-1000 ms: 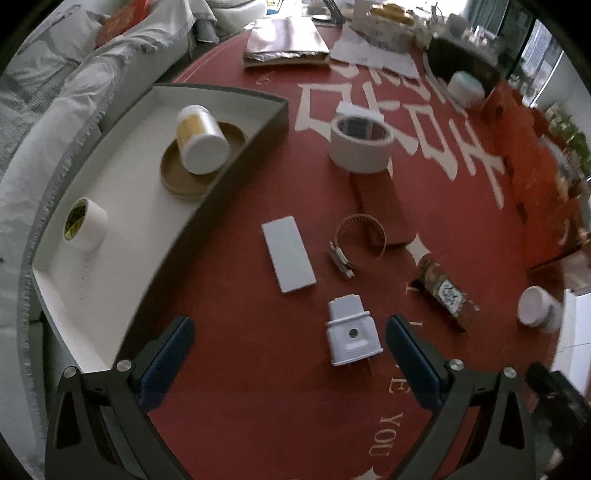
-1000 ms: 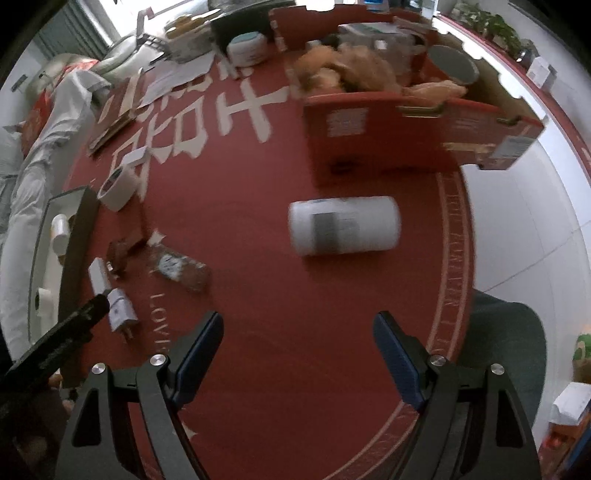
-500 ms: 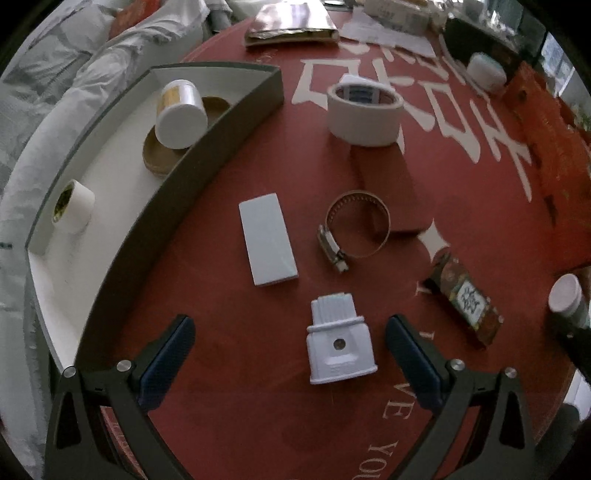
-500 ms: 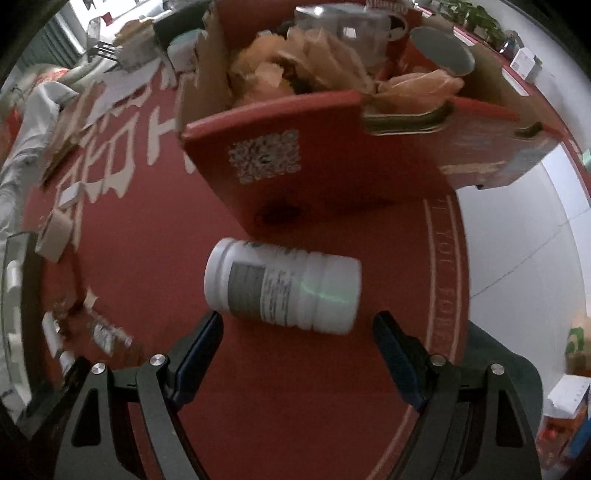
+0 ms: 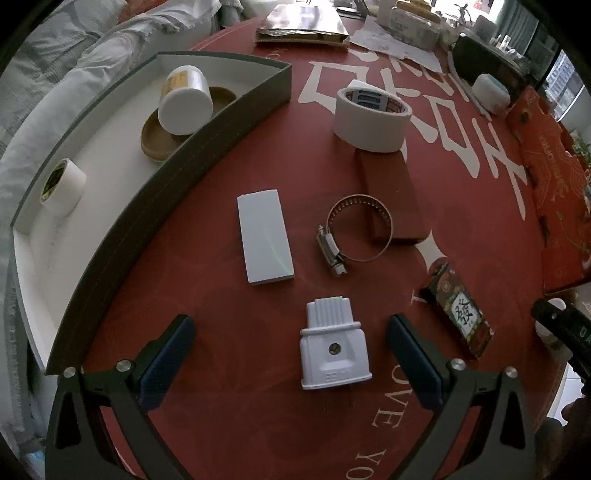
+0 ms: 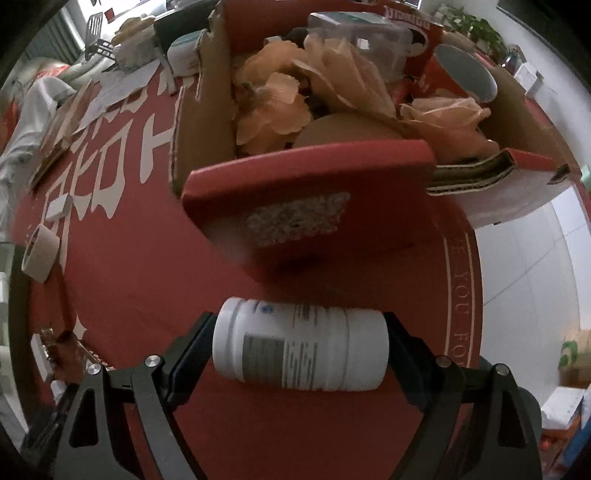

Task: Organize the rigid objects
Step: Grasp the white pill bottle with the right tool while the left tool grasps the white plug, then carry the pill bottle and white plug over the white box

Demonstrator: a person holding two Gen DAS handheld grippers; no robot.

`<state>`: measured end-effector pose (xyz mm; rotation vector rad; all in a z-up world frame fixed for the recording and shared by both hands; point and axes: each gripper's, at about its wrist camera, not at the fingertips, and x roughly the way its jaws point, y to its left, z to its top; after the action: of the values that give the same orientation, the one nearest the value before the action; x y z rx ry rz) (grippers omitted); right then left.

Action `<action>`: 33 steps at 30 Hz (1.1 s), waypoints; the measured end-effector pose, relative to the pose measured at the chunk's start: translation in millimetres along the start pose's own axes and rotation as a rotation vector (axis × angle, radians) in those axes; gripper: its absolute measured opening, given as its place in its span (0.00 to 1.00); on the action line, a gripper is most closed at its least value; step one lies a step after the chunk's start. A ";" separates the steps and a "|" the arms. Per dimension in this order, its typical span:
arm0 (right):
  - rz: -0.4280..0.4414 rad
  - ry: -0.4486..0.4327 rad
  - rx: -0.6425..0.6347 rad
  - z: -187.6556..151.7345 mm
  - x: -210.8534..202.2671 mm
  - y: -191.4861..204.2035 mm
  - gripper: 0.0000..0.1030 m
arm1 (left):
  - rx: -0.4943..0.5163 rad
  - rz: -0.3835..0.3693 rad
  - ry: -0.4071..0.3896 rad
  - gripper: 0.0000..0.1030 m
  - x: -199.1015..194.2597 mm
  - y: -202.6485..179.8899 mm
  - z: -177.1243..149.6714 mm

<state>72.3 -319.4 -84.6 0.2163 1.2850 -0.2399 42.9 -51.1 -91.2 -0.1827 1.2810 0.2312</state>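
My left gripper [image 5: 288,328] is open and points down at the red table, with a white plug adapter [image 5: 334,349] lying between its fingers, untouched. Beyond it lie a flat white block [image 5: 264,236], a metal hose clamp [image 5: 354,232], a red-brown block [image 5: 391,195] and a white tape roll [image 5: 371,118]. The grey tray [image 5: 207,147] on the left holds a white jar [image 5: 184,105] and a small tape roll [image 5: 61,181]. My right gripper [image 6: 299,321] straddles a white bottle [image 6: 299,350] lying on its side. Its jaws are opening and the pads sit at the bottle's two ends.
A small patterned box [image 5: 458,314] lies right of the plug. A red cardboard box [image 6: 306,184] filled with orange fabric flowers stands just behind the bottle. Papers and a silver packet [image 5: 301,22] crowd the far table edge. The table rim [image 6: 476,280] is to the right.
The right gripper moved in and down over the white bottle, which now lies between its fingers. The left gripper sank closer to the plug adapter.
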 end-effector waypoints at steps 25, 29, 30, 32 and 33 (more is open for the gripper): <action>0.105 0.032 -0.089 -58.7 -55.2 8.6 0.69 | 0.206 -0.066 0.043 0.32 -40.4 -11.6 -39.5; 0.111 0.040 -0.108 -70.8 -59.4 13.9 0.69 | 0.205 -0.067 0.013 0.32 -53.1 1.3 -44.9; 0.110 0.041 -0.111 -73.1 -59.8 15.5 0.69 | 0.204 -0.070 0.010 0.32 -55.4 4.8 -44.5; 0.110 0.047 -0.120 -77.7 -60.7 19.4 0.69 | 0.198 -0.074 0.000 0.32 -58.4 8.6 -44.9; 0.111 0.048 -0.124 -80.2 -61.7 21.6 0.69 | 0.195 -0.076 -0.004 0.32 -60.4 10.8 -46.5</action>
<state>-11.2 -271.9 -46.2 0.1881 1.3265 -0.0599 -19.2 -57.1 -46.1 -0.0636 1.2815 0.0408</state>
